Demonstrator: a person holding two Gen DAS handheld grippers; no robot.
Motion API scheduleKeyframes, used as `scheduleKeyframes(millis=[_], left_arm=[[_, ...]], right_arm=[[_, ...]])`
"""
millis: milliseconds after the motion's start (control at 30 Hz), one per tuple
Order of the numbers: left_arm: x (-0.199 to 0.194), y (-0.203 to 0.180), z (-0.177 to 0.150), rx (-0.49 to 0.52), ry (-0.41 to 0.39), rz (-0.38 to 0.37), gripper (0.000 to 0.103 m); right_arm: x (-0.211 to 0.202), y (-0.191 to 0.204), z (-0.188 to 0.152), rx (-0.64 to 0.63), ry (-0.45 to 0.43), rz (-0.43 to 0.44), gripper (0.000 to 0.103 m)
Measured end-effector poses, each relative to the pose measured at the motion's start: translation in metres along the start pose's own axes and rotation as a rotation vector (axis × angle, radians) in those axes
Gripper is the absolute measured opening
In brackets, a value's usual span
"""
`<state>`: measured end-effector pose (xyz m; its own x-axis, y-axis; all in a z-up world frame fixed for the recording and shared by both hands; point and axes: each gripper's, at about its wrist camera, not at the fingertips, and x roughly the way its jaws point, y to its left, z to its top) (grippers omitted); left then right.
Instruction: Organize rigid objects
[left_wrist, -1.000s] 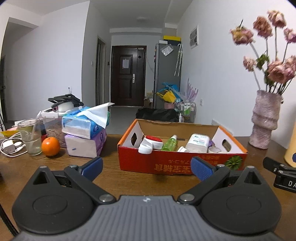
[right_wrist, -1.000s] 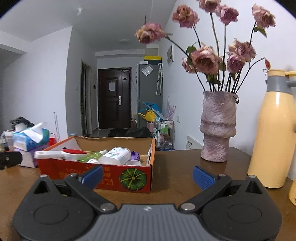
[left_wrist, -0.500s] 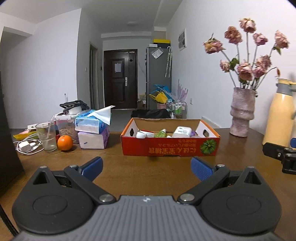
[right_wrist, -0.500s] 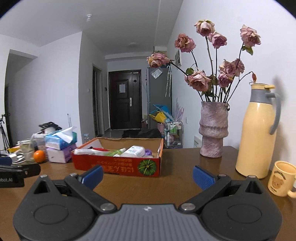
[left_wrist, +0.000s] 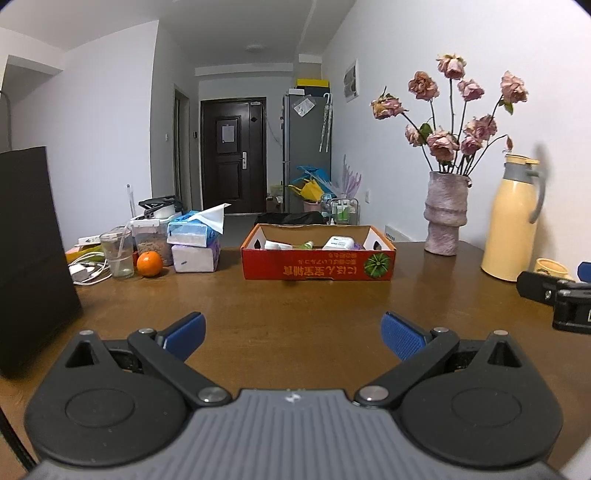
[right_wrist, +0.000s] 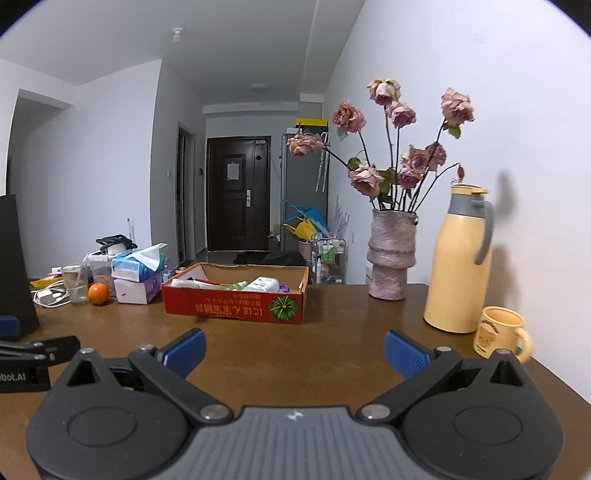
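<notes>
Both grippers have drawn back from the red cardboard box (left_wrist: 318, 264) since the earlier frames; the box now appears smaller and farther off in each wrist view.

Left gripper (left_wrist: 293, 334): jaws spread wide, blue pads (left_wrist: 402, 335) well apart, nothing between them. It is above bare wooden table (left_wrist: 295, 306), with the box at 12 o'clock.

Right gripper (right_wrist: 294, 350): jaws likewise spread wide, nothing held. The box lies at 11 o'clock in this view.

Box contents: a white bottle (right_wrist: 263, 284), a green bottle (right_wrist: 234, 286) and a white item with red trim (right_wrist: 192, 283), all lying inside the box. Smaller pieces are too small to identify.

Surroundings, left wrist view:
- Orange (left_wrist: 149, 263), glass (left_wrist: 119, 253) and stacked tissue packs (left_wrist: 195, 243) at 10 o'clock.
- Vase of dried roses (left_wrist: 445, 214) at 1 o'clock, well apart from the box.
- Yellow thermos (left_wrist: 511, 221) at 2 o'clock.

Right wrist view: a yellow mug (right_wrist: 498, 332) stands just beside the thermos at 3 o'clock.
</notes>
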<state>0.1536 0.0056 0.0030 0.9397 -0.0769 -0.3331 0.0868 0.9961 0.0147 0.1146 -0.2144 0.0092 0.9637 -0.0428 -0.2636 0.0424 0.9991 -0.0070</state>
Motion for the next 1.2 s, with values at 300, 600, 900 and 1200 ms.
scheduleKeyframes(millis=[300, 600, 900, 1200], left_arm=[[-0.040, -0.008, -0.014, 0.013, 0.000, 0.011, 0.103], [-0.048, -0.007, -0.017, 0.014, -0.004, 0.013, 0.103], [-0.049, -0.008, -0.018, 0.018, -0.002, 0.013, 0.103], [-0.049, -0.009, -0.019, 0.027, 0.000, 0.013, 0.103]], right_arm=[[-0.043, 0.000, -0.017, -0.003, -0.005, 0.013, 0.103], [-0.053, 0.001, -0.018, -0.005, -0.016, 0.018, 0.103], [-0.053, 0.002, -0.018, -0.004, -0.015, 0.018, 0.103], [-0.053, 0.002, -0.018, -0.006, -0.016, 0.018, 0.103]])
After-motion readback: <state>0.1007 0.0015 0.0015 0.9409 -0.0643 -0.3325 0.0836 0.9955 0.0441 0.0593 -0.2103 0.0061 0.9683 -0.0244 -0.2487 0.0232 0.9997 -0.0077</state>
